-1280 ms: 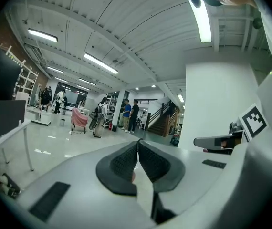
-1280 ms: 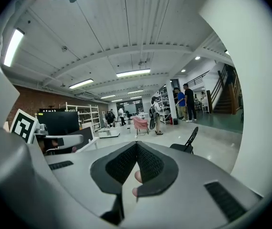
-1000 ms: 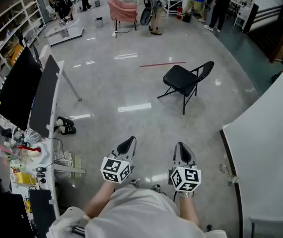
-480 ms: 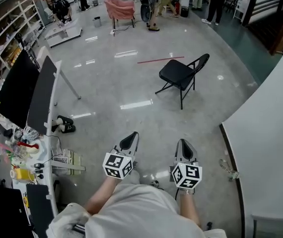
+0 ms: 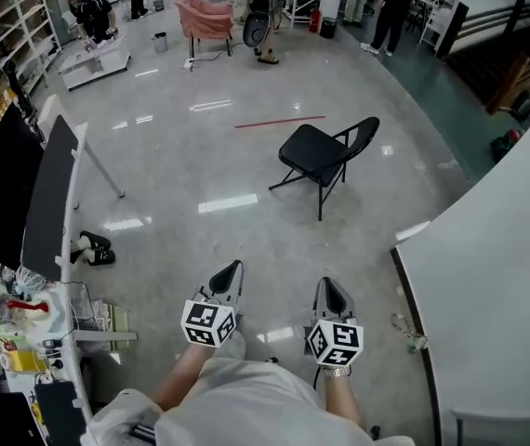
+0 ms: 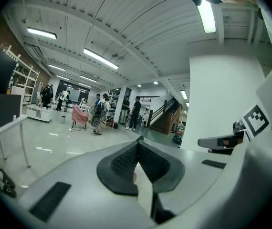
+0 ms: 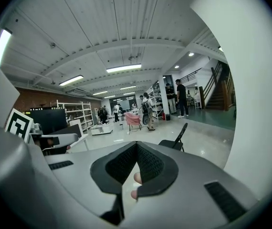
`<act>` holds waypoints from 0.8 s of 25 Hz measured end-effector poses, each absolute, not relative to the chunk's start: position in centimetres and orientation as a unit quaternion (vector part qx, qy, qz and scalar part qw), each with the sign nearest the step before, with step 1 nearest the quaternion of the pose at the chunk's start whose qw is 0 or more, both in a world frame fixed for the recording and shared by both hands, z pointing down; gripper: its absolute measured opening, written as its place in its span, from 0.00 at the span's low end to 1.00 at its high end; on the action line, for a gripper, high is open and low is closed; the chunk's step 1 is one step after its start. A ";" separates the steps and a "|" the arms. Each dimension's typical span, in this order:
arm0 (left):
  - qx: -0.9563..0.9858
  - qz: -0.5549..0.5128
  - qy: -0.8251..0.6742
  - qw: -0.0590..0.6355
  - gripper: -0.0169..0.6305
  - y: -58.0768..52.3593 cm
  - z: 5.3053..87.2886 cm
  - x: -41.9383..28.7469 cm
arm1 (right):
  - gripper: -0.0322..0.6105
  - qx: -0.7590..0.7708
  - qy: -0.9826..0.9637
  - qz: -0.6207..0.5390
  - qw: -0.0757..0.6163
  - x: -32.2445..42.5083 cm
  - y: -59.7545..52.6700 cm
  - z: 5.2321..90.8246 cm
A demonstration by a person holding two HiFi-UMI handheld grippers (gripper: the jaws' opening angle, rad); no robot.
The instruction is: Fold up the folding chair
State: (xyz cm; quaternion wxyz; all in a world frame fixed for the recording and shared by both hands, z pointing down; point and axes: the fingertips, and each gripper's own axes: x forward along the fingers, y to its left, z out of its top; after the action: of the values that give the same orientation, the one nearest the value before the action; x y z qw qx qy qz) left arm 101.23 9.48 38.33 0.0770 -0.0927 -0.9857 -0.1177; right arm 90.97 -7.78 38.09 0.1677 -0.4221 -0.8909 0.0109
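Black folding chair [image 5: 325, 156] stands unfolded, upper centre-right of head view | left gripper [image 5: 231, 269], right gripper [image 5: 329, 287]: jaws closed on nothing, well apart from it | chair looms slightly nearer than a second ago: approach underway, folding not begun.

The grey left tongs [image 5: 229, 273], topped by a black-and-white marker cube [image 5: 208, 323], and the matching right tongs [image 5: 330, 290] point toward twelve o'clock side by side, jaws closed and empty, on bare forearms [image 5: 183, 379].
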 end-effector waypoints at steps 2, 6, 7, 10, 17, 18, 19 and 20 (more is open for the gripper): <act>-0.091 -0.117 -0.985 0.085 0.04 12.1 38.9 99.9 | 0.06 -0.421 -0.891 0.001 0.167 90.0 -5.6 38.0; -0.067 -0.118 -0.988 0.078 0.04 16.1 38.3 96.6 | 0.06 -0.401 -0.900 -0.002 0.171 87.1 -1.7 37.5; -0.060 -0.120 -0.988 0.072 0.04 17.1 37.9 95.9 | 0.06 -0.397 -0.902 -0.002 0.170 86.4 -0.7 37.3; -0.054 -0.123 -0.989 0.064 0.04 20.2 37.4 94.7 | 0.06 -0.395 -0.903 0.002 0.167 85.3 2.4 37.0; -0.066 -0.127 -0.987 0.072 0.04 26.4 38.4 93.0 | 0.06 -0.388 -0.905 0.004 0.174 83.4 6.9 38.0; -0.065 -0.129 -0.987 0.075 0.04 26.8 38.6 92.6 | 0.06 -0.386 -0.905 0.004 0.177 82.9 7.1 38.1; -0.064 -0.130 -0.986 0.078 0.04 27.0 38.8 92.2 | 0.06 -0.383 -0.906 0.005 0.179 82.4 7.3 38.3; -0.061 -0.130 -0.986 0.080 0.04 27.2 39.1 91.7 | 0.06 -0.380 -0.907 0.007 0.181 81.8 7.5 38.3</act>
State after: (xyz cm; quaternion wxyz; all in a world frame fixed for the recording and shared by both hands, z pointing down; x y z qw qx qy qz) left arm 91.73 27.19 39.06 0.0805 -0.0613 -0.9864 -0.1297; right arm 81.84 7.48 38.30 0.1806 -0.3798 -0.9073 0.0071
